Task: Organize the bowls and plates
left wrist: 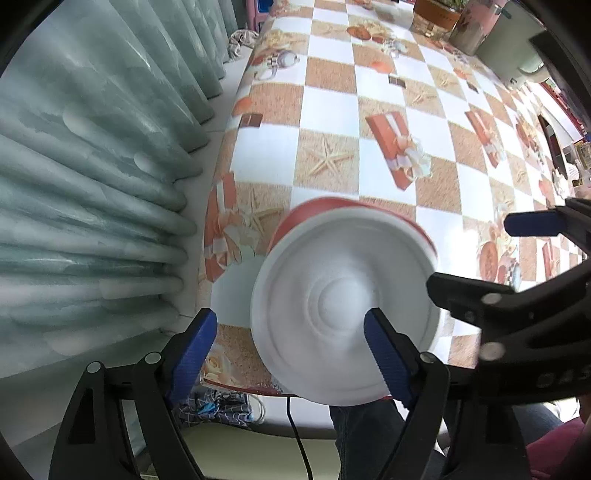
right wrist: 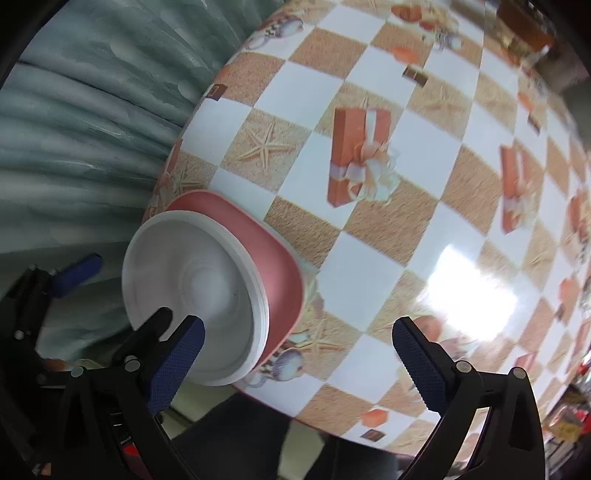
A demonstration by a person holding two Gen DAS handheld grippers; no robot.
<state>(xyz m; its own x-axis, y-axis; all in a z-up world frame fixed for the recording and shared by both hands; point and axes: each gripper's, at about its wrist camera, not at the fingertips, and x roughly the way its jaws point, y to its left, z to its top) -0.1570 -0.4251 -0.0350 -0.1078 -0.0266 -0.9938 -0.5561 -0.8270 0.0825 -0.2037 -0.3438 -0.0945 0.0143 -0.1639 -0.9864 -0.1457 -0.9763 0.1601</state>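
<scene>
A white round bowl [left wrist: 343, 306] rests in a red dish [left wrist: 321, 214] with rounded corners, at the near left corner of the table. My left gripper [left wrist: 290, 354] hangs over the bowl, open; one blue pad is left of the bowl and the other is above its middle, and neither presses on it. In the right wrist view the white bowl [right wrist: 195, 284] and red dish [right wrist: 277, 273] lie at the left. My right gripper [right wrist: 299, 365] is open wide, its left pad over the bowl's near rim, with nothing gripped. The bowl is blurred in the left view.
The checkered tablecloth [left wrist: 332, 103] with gift-box and starfish prints runs far back. Grey-green curtains [left wrist: 92, 147] hang close on the left. A box [left wrist: 436, 14], a jar [left wrist: 469, 29] and a pale appliance [left wrist: 517, 48] stand at the far end. A person's leg [left wrist: 362, 424] is below the near edge.
</scene>
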